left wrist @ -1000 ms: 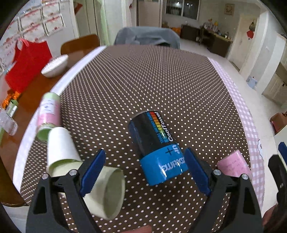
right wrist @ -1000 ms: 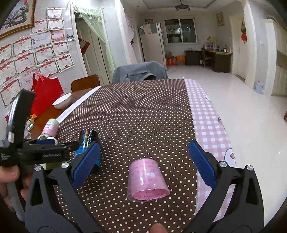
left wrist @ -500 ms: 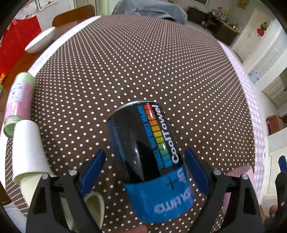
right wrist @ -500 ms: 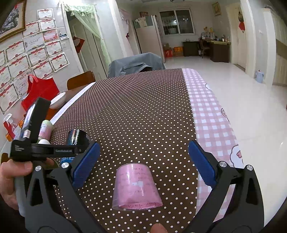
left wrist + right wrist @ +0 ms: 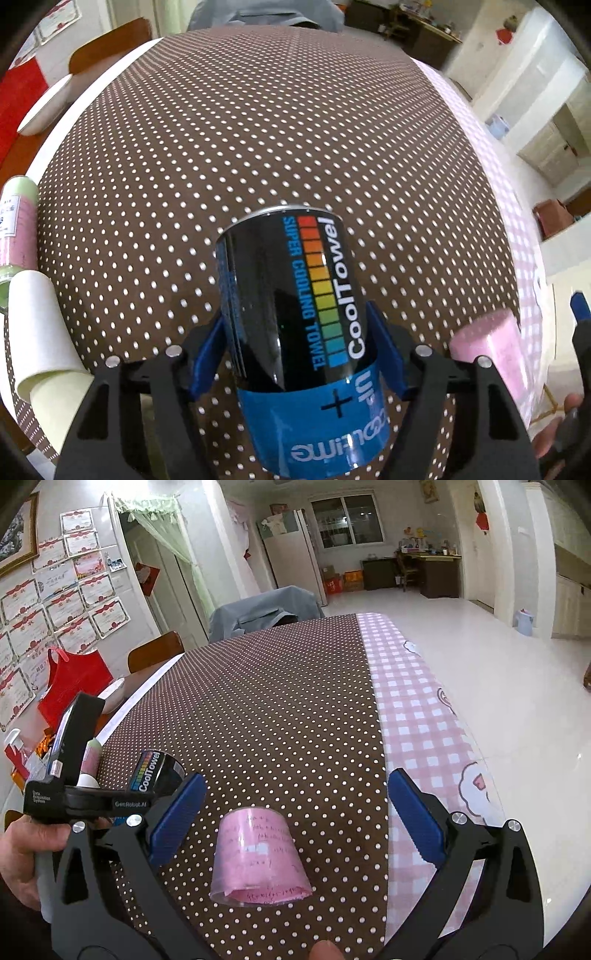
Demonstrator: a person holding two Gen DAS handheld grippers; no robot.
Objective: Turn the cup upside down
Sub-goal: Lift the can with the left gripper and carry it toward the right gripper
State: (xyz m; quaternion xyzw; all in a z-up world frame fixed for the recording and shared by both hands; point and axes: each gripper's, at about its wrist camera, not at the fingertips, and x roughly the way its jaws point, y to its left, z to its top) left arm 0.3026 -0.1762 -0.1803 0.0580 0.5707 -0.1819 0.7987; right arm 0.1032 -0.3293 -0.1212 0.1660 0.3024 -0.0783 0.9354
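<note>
My left gripper (image 5: 295, 354) is shut on a black and blue "CoolTowel" cup (image 5: 295, 310); its blue pads press both sides. The cup is held above the brown dotted tablecloth (image 5: 258, 129), its metal-rimmed end pointing away from me. It also shows in the right wrist view (image 5: 155, 771), held by the left gripper at the left. My right gripper (image 5: 295, 816) is open and empty, with a pink cup (image 5: 258, 860) standing upside down on the cloth between its fingers, untouched. The pink cup shows at the right in the left wrist view (image 5: 487, 350).
White paper cups (image 5: 44, 332) lie at the table's left edge beside a pink and green bottle (image 5: 14, 229). A white bowl (image 5: 44, 107) and a red bag (image 5: 70, 686) sit far left. A pink checked cloth (image 5: 417, 716) covers the right edge.
My left gripper has closed around the black and blue cup and lifted it off the cloth. The right gripper has stayed open over the pink cup.
</note>
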